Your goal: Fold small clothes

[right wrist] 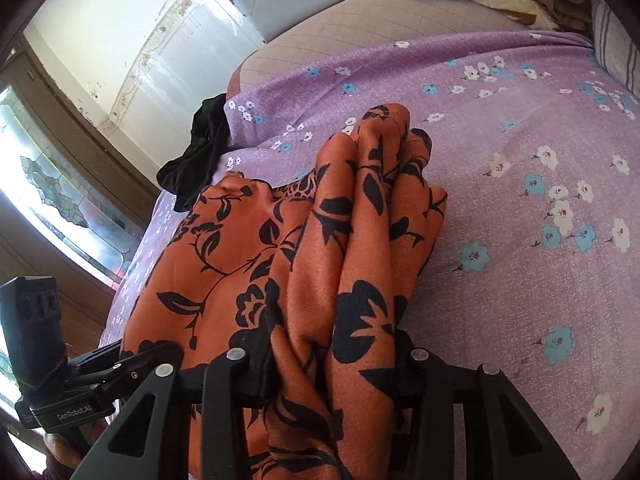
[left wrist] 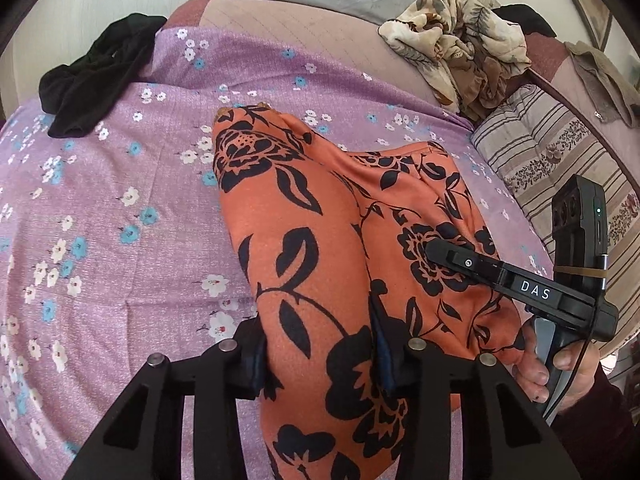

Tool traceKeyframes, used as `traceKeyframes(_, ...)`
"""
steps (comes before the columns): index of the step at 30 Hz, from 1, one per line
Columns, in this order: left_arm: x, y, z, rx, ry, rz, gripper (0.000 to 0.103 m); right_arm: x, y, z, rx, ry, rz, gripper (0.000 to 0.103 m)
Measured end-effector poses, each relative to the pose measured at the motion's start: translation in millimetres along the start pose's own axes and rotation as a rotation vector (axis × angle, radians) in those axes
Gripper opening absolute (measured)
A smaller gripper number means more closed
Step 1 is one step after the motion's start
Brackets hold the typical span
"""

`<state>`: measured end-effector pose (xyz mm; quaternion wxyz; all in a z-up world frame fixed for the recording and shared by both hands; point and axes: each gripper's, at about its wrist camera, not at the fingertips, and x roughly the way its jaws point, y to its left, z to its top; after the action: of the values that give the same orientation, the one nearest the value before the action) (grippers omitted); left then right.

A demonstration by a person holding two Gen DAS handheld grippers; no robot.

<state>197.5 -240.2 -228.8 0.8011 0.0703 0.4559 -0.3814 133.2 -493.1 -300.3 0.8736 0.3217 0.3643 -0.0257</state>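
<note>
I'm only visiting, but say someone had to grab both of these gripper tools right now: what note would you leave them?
Left gripper: shut on a bunched part of the orange floral garment.
Right gripper: shut on another bunch of the same garment.
The garment's far end lies on the purple flowered sheet.
A black garment waits at the sheet's far edge.
Done: both grips taken.
Left: no neat fold shows yet; fold it and lay it flat, then probably the black one.

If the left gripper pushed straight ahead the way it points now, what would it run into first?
The orange floral garment itself: the left gripper is already shut on it, and the cloth runs on ahead between the fingers. Beyond that lies the purple flowered sheet, though depth is hard to judge.
</note>
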Motion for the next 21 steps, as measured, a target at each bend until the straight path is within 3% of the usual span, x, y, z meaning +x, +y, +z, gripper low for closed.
traceKeyframes(11,-60.8,-3.0,-16.8,0.003,-0.103,0.111,0.044,-26.0,44.4,-14.5,-0.046,-0.053,0.082,0.042)
traceKeyframes(21,-88.5,8.8,-48.5,-0.065,-0.087,0.155,0.044,-34.3,80.3,-45.4,-0.081,-0.033,0.119,0.042)
